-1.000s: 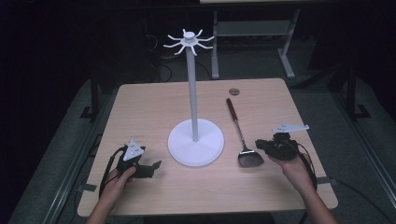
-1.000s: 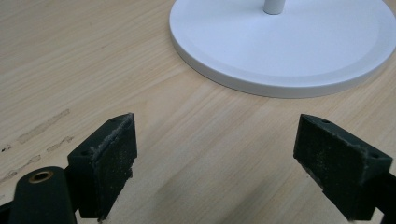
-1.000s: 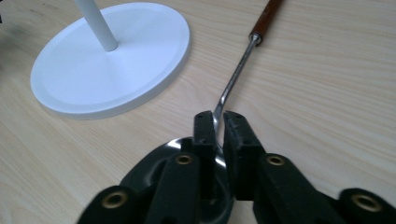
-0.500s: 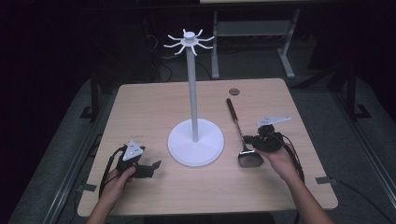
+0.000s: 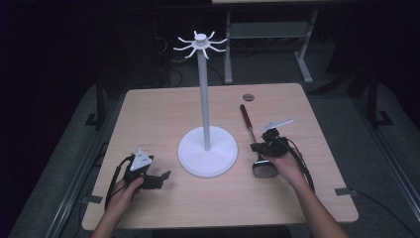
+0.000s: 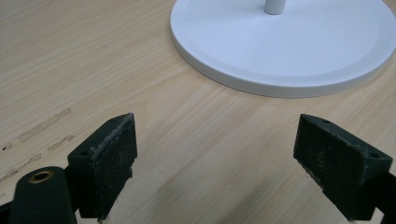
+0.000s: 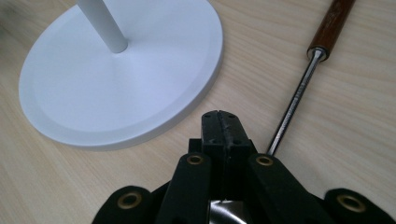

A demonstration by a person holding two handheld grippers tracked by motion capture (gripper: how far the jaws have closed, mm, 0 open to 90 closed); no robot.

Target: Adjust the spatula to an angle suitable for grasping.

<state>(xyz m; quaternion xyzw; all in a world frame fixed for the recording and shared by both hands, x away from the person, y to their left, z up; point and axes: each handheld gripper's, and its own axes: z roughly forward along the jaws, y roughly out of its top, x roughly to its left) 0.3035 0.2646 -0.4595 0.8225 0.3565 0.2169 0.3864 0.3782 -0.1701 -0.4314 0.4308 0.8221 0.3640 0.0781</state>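
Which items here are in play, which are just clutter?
In play: ladle, shaft beside the right gripper, whose jaws are shut with nothing between; white hook stand.
Lying about: small dark disc at the far edge; left gripper, open, idle.

I'm working in a dim lab or workshop. A bare wooden bench (image 5: 208,208) stands on grey carpet (image 5: 376,163), with metal frame legs (image 5: 302,44) and cables (image 5: 171,74) behind.
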